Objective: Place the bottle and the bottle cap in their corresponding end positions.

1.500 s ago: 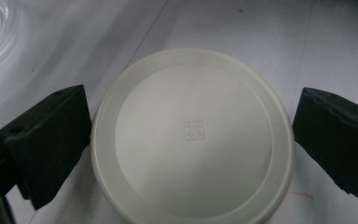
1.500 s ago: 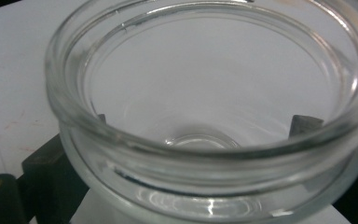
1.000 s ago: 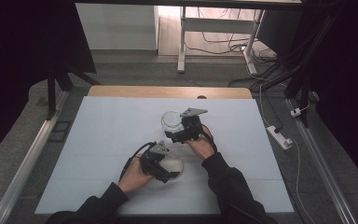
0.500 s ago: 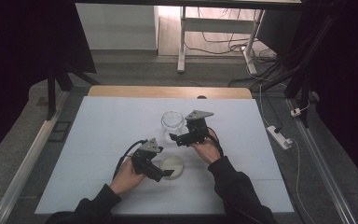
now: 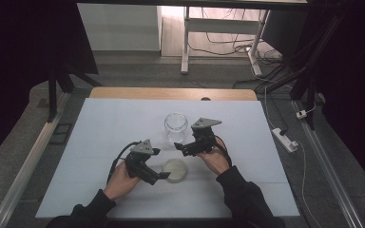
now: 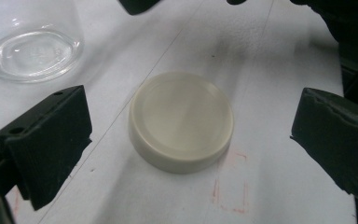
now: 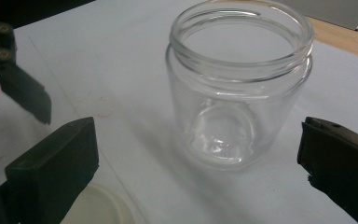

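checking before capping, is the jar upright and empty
Upright and empty: the jar stands on its base on the table, mouth up, clear glass with nothing inside. Its lid lies apart on the table.

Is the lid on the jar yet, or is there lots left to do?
Not yet. The jar stands open and empty. The lid lies flat on the table, between the open left claw. The right claw is open around the jar. Grabbing, lifting and capping remain.

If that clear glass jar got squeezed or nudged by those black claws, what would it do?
The clear, round glass jar would probably stay stiff but could crack under hard squeezing. Its smooth wall looks slippery, so the right gripper, now open, might slide on it. Standing upright, empty and lidless on the white table, it seems likelier to skid than tip.
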The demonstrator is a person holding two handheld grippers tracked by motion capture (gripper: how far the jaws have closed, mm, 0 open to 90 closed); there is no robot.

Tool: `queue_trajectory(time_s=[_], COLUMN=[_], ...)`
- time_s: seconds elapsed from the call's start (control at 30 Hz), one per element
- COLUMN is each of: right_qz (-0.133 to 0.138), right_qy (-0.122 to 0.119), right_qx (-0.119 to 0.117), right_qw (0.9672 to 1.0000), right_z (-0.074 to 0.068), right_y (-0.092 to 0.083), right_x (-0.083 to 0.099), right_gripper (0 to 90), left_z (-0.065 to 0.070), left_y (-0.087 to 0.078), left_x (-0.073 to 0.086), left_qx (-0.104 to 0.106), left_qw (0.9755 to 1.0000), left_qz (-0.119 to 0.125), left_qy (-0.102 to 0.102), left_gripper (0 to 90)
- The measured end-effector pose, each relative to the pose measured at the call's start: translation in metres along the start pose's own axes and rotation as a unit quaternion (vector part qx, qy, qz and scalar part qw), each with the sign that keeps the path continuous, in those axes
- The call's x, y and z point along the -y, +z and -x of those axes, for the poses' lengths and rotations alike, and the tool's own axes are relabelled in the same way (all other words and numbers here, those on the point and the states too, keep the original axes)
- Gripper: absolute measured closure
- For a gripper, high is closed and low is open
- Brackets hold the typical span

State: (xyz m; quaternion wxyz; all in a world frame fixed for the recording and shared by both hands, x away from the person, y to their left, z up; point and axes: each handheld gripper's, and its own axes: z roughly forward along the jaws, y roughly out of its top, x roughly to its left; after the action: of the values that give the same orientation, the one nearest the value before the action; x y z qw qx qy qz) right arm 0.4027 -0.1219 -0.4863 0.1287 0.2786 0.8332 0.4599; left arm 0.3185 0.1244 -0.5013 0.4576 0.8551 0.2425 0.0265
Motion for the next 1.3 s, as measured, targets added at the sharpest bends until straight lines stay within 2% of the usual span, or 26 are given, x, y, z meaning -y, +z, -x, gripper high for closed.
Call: queue_trajectory(time_s=[0.23, 0.47, 0.83, 1.3], right_qz=[-0.001, 0.007, 0.004, 0.014], right_qy=[-0.010, -0.003, 0.001, 0.018], right_qx=[-0.009, -0.016, -0.007, 0.017], right_qw=[0.9999, 0.9998, 1.0000, 0.9996], right_z=[-0.012, -0.019, -0.030, -0.031], right_y=[-0.015, -0.034, -0.061, -0.105], right_x=[0.006, 0.015, 0.034, 0.057], right_gripper=[0.0, 0.0, 0.0, 0.0], left_z=[-0.001, 0.003, 0.010, 0.015], left_y=[-0.012, -0.025, -0.047, -0.084], left_x=[0.006, 0.013, 0.025, 0.053], left_qx=[-0.004, -0.020, -0.036, -0.063], left_qw=[1.0000, 0.9997, 0.9990, 0.9959], left_qz=[0.006, 0.013, 0.022, 0.045], left_qy=[-0.006, -0.006, -0.012, -0.048], left_gripper=[0.0, 0.0, 0.0, 0.0])
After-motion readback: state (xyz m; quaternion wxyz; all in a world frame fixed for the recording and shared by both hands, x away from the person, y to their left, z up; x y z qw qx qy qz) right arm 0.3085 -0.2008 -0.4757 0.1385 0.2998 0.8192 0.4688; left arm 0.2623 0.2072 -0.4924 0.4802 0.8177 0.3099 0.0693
